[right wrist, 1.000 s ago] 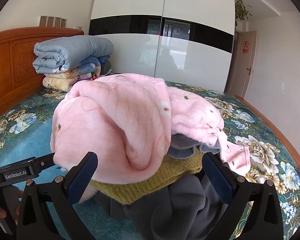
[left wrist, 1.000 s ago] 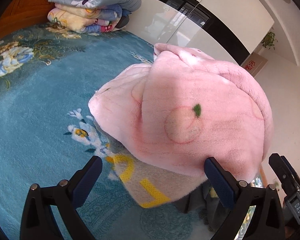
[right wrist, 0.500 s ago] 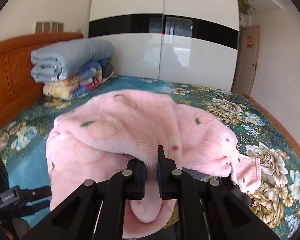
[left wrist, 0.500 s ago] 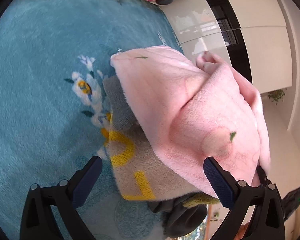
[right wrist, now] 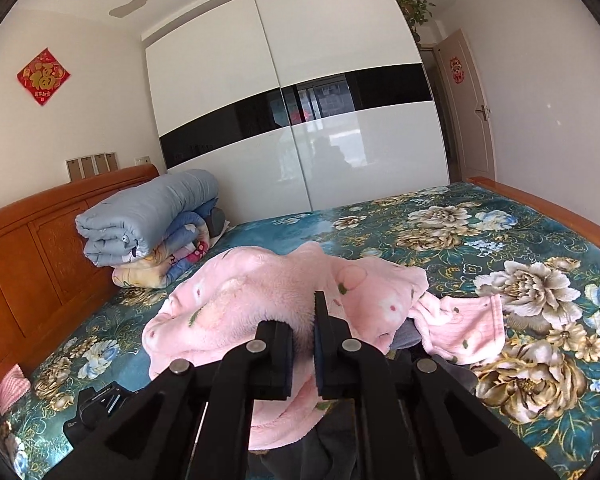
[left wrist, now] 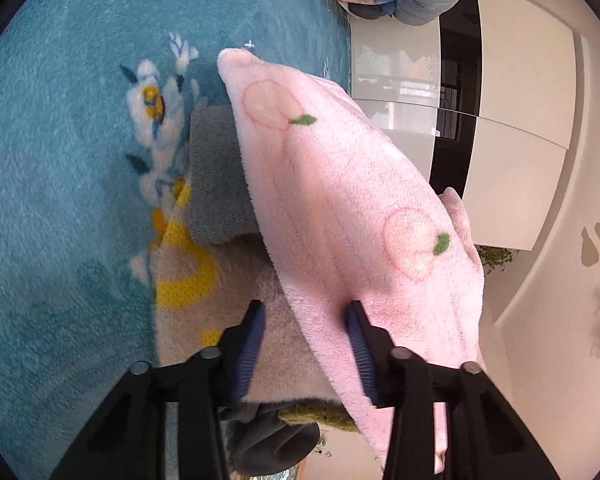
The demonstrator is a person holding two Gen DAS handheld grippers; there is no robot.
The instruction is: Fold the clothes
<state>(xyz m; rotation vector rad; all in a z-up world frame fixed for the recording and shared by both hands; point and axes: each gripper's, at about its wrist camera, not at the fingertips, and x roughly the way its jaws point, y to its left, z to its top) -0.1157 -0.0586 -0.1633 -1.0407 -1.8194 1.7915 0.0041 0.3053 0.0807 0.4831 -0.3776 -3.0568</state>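
A fluffy pink garment with peach prints (left wrist: 340, 200) lies on top of a clothes pile on the bed. My left gripper (left wrist: 306, 344) has closed partway around its near edge; the blue pads (left wrist: 252, 344) press the pink fabric with a wide gap between them. In the right wrist view the same pink garment (right wrist: 260, 308) is bunched up and my right gripper (right wrist: 303, 332) is shut on a fold of it. Under it lie a grey and yellow knit sweater (left wrist: 204, 248) and dark grey clothing (left wrist: 272, 440).
The bed has a teal flowered cover (right wrist: 500, 248) and a wooden headboard (right wrist: 32, 240). Folded quilts (right wrist: 152, 224) are stacked by the headboard. A white and black wardrobe (right wrist: 300, 120) stands behind. The left gripper's body (right wrist: 96, 404) shows at lower left.
My left gripper went from wide open to closed around the pink garment's edge. My right gripper shut on a fold half a second ago and has lifted it; the view tilted up.
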